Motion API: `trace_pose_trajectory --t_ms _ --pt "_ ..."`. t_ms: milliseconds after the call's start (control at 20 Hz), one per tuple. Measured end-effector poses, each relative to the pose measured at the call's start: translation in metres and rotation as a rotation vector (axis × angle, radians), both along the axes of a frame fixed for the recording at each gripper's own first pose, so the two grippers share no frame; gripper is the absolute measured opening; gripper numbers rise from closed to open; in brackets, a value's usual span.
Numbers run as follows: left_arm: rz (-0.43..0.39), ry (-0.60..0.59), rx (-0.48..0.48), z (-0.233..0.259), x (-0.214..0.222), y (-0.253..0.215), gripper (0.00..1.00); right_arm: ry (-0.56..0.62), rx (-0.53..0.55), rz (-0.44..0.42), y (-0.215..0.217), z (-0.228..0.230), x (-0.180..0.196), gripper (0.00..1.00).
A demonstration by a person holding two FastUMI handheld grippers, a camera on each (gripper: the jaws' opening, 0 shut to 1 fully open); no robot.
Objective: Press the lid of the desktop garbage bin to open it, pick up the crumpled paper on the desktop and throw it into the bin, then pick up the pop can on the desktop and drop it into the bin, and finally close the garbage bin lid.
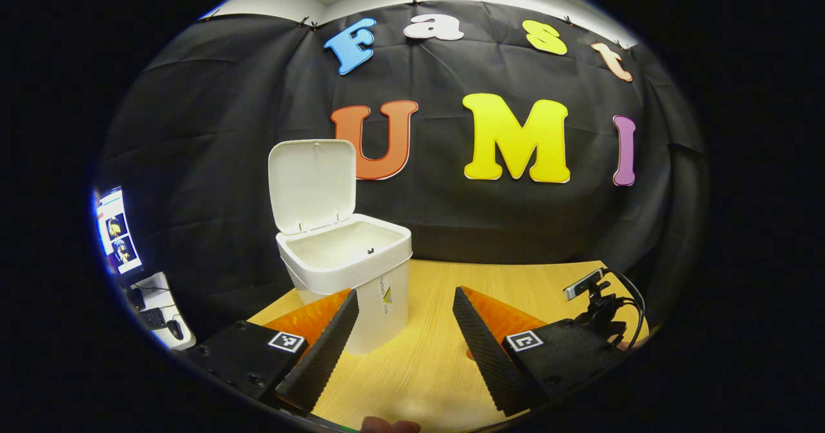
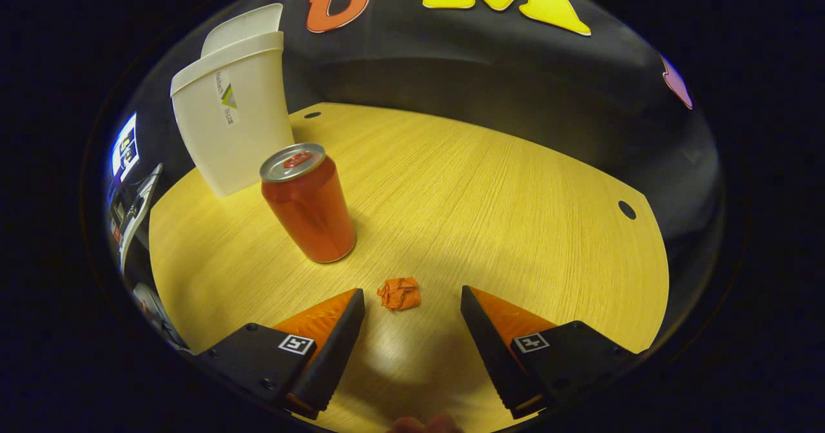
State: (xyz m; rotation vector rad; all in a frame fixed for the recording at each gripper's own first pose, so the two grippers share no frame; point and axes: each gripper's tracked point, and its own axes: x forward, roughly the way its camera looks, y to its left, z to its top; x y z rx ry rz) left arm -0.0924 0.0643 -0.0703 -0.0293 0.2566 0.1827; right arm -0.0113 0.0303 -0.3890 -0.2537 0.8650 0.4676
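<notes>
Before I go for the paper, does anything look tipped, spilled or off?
Nothing stands out. The white plastic bin stands upright with its lid open, the red pop can is upright, and the orange crumpled paper lies beside it on the wooden desktop.

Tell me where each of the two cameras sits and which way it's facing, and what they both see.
Left gripper view: rides on the left claw, held low over the wooden table, facing the booth wall and the open garbage bin with its lid up; its own two open fingers and a fingertip at the bottom edge show.
Right gripper view: rides on the right claw, tilted down at the table, with the crumpled paper just ahead of its open fingers and the pop can beyond.
Shared: the bin, the table and the wall.
</notes>
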Motion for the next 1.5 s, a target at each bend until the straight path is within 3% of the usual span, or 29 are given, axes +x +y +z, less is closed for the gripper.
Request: trace_pose_trajectory --t_ms 300,400,500,600,650,700,800,850,1000,1500 --pt "0.017 0.004 0.021 0.002 -0.003 0.008 0.98 0.042 0.017 -0.01 0.009 -0.013 0.004 0.96" --pt "0.032 0.003 0.021 0.003 -0.003 0.012 0.97 0.046 0.022 -0.011 0.01 -0.014 0.004 0.92" --pt "0.034 0.001 0.013 0.004 -0.002 0.01 0.97 0.046 0.027 -0.02 0.009 -0.014 0.005 0.79" --pt "0.03 -0.005 0.018 0.006 -0.002 0.01 0.97 0.055 0.026 -0.044 0.005 -0.012 0.006 0.59" --pt "0.03 -0.006 0.019 0.008 -0.002 0.01 0.98 0.065 0.028 -0.049 0.005 -0.012 0.006 0.41" --pt "0.033 -0.008 0.019 0.008 -0.002 0.012 0.98 0.069 0.027 -0.049 0.006 -0.013 0.005 0.34" --pt "0.033 -0.005 0.017 0.008 -0.004 0.013 0.98 0.062 0.019 -0.049 0.005 -0.011 0.006 0.36" --pt "0.035 -0.004 0.017 0.007 -0.004 0.015 0.98 0.073 0.025 -0.05 0.006 -0.008 0.003 0.21" --pt "0.033 -0.005 0.018 0.006 -0.005 0.02 0.98 0.045 0.046 -0.05 0.011 0.011 0.004 0.23" --pt "-0.005 -0.022 -0.026 -0.004 0.011 0.028 0.98 -0.108 0.176 0.005 0.052 0.149 0.004 0.22"
